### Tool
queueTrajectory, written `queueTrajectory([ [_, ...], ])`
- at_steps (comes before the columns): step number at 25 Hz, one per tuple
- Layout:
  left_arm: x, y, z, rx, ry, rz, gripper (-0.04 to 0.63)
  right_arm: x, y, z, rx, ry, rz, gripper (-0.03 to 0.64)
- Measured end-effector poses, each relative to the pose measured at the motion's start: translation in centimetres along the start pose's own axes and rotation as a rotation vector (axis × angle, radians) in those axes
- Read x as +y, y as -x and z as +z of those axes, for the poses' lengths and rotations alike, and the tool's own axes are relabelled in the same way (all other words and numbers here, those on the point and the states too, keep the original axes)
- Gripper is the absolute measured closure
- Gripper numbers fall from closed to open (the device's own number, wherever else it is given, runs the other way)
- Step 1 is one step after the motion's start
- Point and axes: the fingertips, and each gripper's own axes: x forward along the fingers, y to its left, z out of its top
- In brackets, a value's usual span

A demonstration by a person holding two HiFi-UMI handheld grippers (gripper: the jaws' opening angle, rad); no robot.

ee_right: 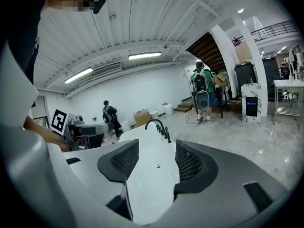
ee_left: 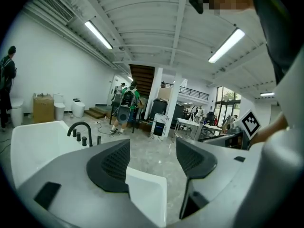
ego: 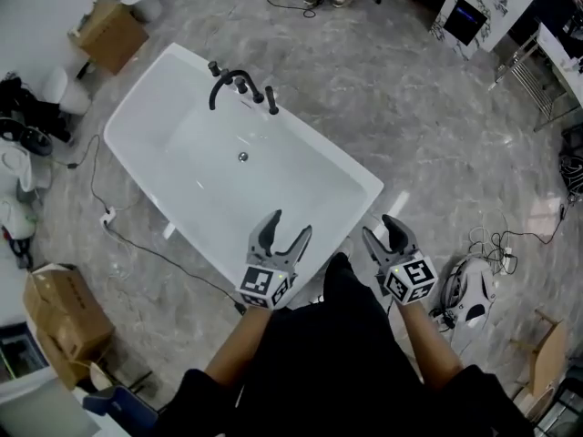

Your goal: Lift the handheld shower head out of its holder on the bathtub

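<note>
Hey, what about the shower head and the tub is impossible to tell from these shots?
- Shower head: in the head view it is too small to show how it is seated.
- Fittings: in the left gripper view they are tiny at the far rim, so I cannot tell which one is the shower head.
- Tub: in the head view the left gripper covers part of the near rim.
</note>
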Motion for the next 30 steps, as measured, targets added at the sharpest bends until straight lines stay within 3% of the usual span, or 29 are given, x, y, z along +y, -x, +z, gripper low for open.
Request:
queueTrajectory([
  [5,0.2,-2.5,0.7,0.002,0.003,0.063,0.314,-2.3,-1.9,-0.1,0.030,-0.029,0.052,0.402],
  [13,2.0,-6.6,-0.2,0.034,0.022,0.139,0.314,-1.3,-4.8,-0.6,0.077,-0.016,0.158,0.402],
  [18,5.5,-10.1,-0.1,0.016,0.034,0.201,0.314,-2.8,-6.4,-0.2,0.088,-0.028,0.181,0.402],
  [23,8.7,-13.1,1.6,-0.037,0.073,0.257,0.314,-4.3,-8.4,1.4,0.101,0.026,0.211,0.402],
  [30,13.0,-16.6,1.9,-0.062,0.033,0.281,0.314,-5.7,-11.4,3.0,0.109,0.086,0.219,0.402],
])
